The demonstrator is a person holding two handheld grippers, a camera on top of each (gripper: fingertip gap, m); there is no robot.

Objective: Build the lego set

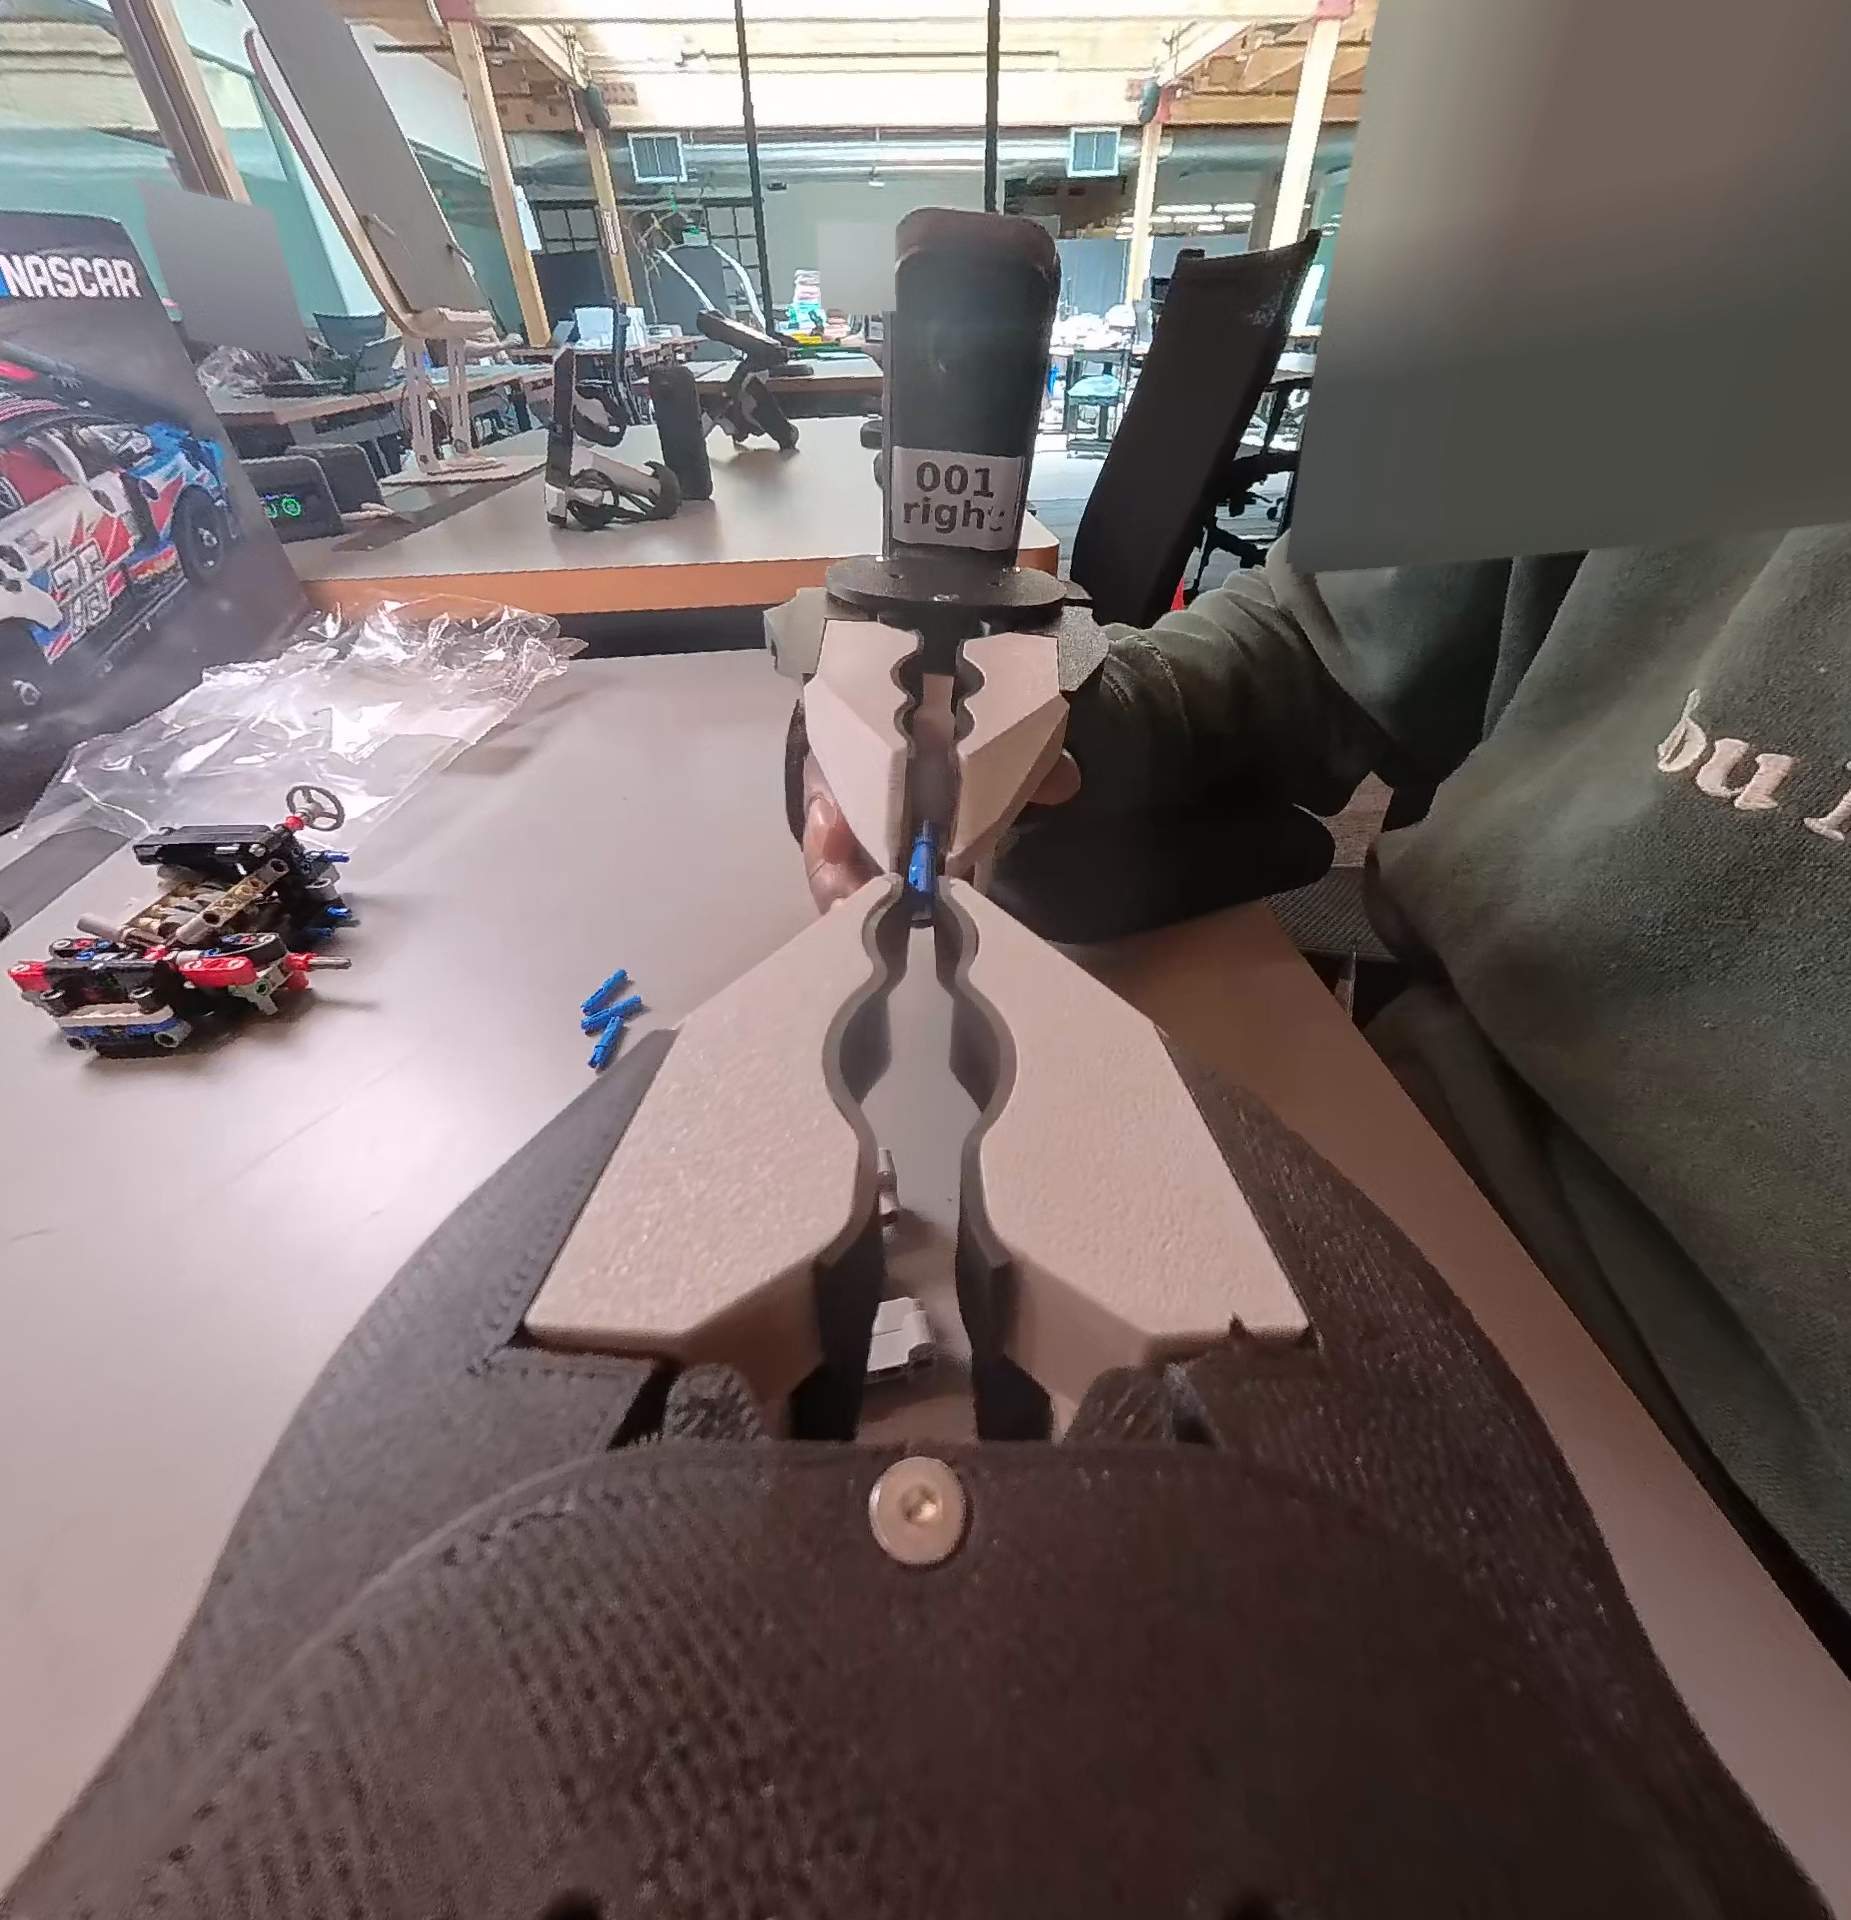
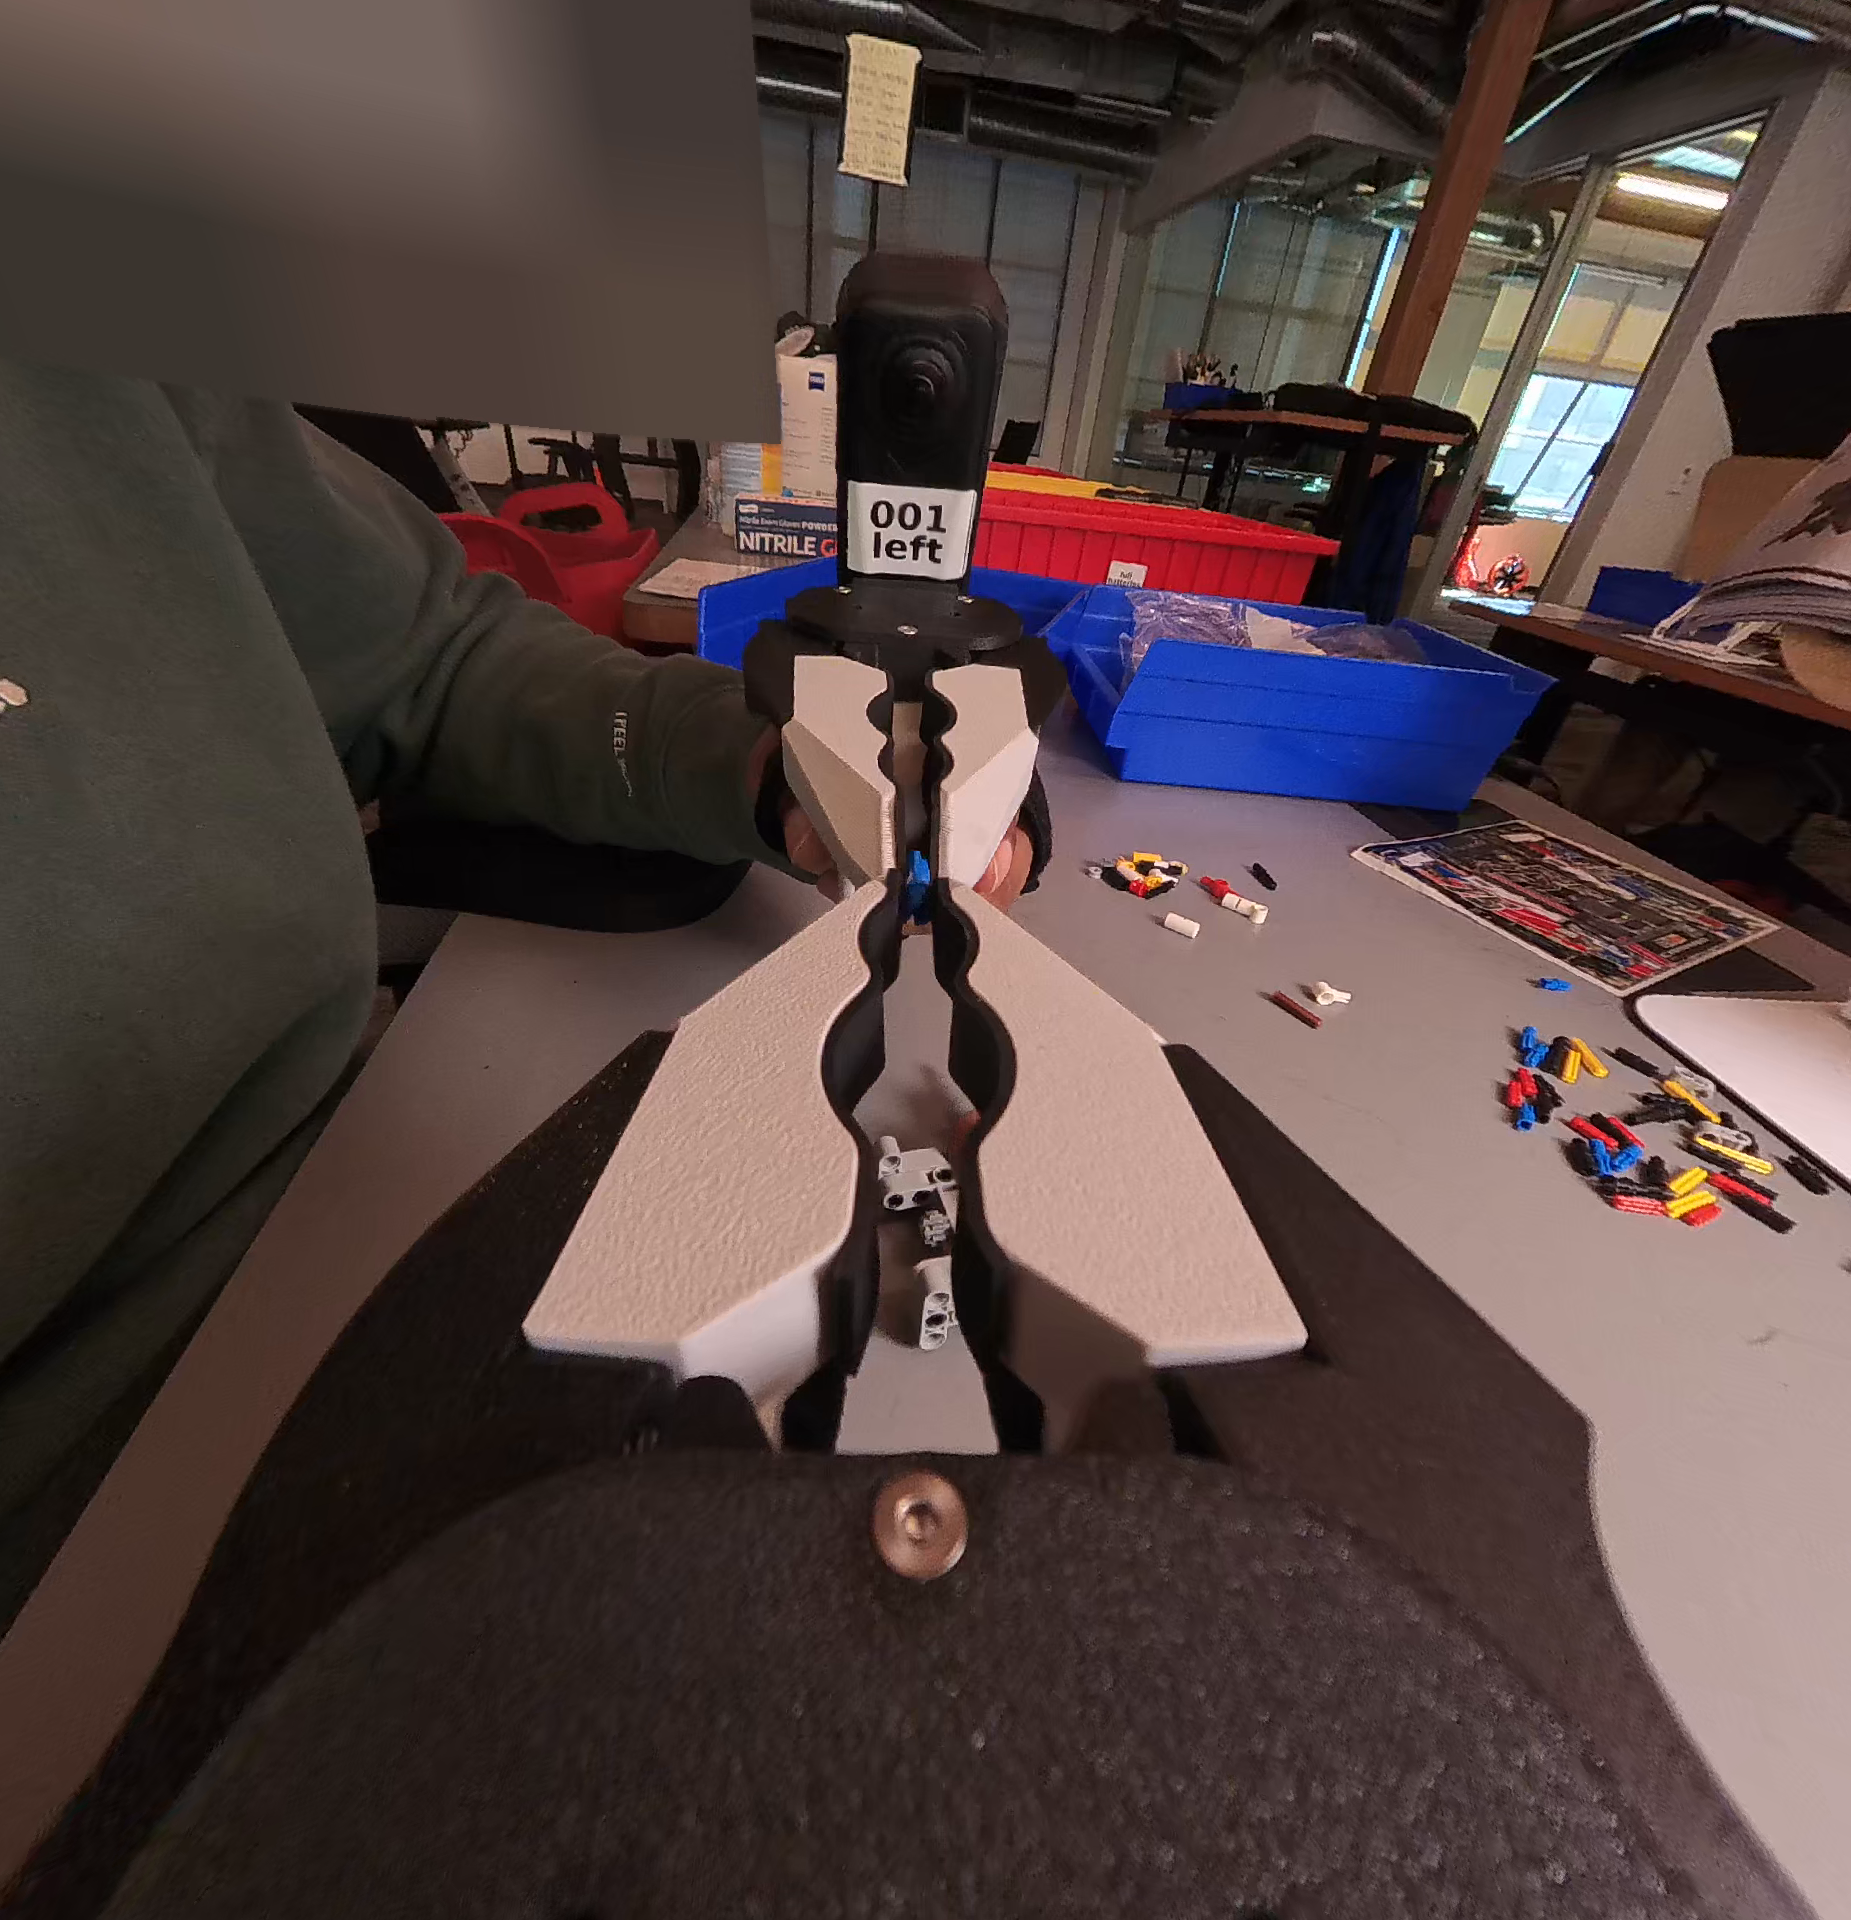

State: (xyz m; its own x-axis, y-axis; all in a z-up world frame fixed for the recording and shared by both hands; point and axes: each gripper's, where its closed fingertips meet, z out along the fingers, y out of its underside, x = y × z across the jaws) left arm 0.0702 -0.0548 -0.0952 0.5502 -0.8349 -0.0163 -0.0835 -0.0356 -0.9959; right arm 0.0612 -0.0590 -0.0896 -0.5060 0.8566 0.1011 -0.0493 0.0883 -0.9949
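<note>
My left gripper (image 1: 919, 912) and right gripper (image 2: 913, 906) meet tip to tip above the grey table (image 1: 464, 1143), both pinching one small blue connector pin (image 1: 921, 871) between them.

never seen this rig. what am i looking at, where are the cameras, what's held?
No robot arm here: a person holds a hand-operated two-finger claw in each hand, and each claw carries a wide-angle camera looking along its fingers. One picture is from the left claw, the other from the right claw, and they face each other tip to tip. A small blue pin sits where the tips meet, with both claws nearly closed around it. I cannot tell which one bears it. On the grey table lie a part-built toy car, loose blue pins, a clear bag, mixed coloured parts and an instruction sheet.
</note>
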